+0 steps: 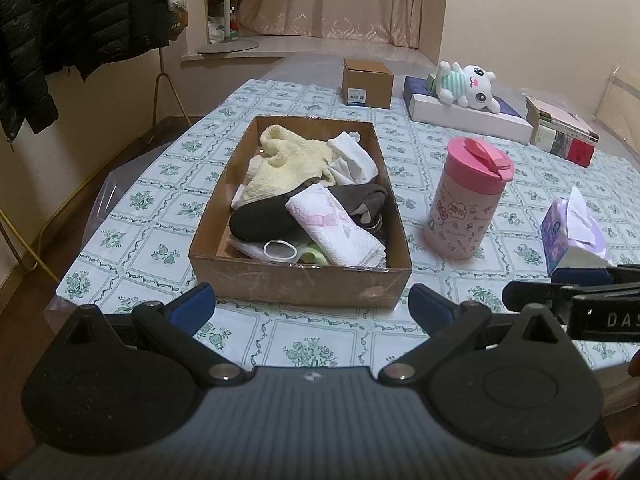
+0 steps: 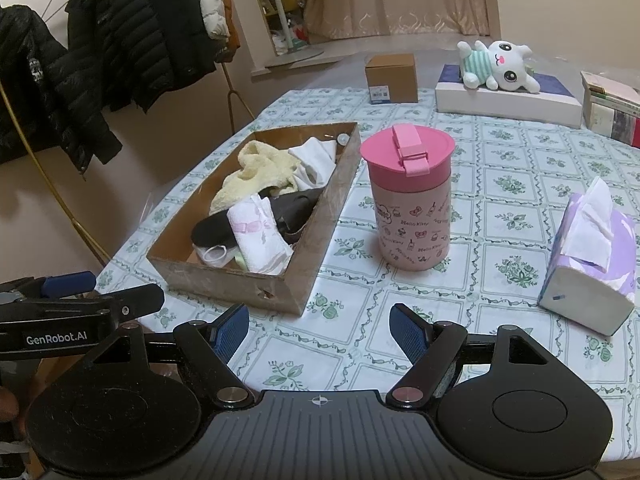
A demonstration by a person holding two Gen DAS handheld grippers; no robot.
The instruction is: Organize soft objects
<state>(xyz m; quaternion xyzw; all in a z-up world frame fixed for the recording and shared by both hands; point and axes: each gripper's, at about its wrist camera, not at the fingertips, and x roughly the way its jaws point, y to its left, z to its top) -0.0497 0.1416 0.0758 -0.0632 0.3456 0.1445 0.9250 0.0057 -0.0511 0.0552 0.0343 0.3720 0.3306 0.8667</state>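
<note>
A shallow cardboard box (image 1: 300,284) (image 2: 224,276) sits on the table. In it lie a yellow towel (image 1: 288,160) (image 2: 252,172), white cloth (image 1: 354,156), dark fabric (image 1: 260,220) and a folded white-pink cloth (image 1: 332,228) (image 2: 260,236). A white plush toy (image 1: 468,84) (image 2: 500,66) lies on a flat white box (image 1: 468,118) at the back. My left gripper (image 1: 312,306) hovers open just before the box's near wall, nothing between its fingers. My right gripper (image 2: 319,328) stands open and empty over the tablecloth, right of the box.
A pink lidded cup (image 1: 466,196) (image 2: 410,196) stands right of the box. A purple tissue pack (image 1: 576,232) (image 2: 592,260) lies further right. A small brown carton (image 1: 368,82) and stacked books (image 1: 564,130) are at the back. Dark jackets (image 2: 100,60) hang at left.
</note>
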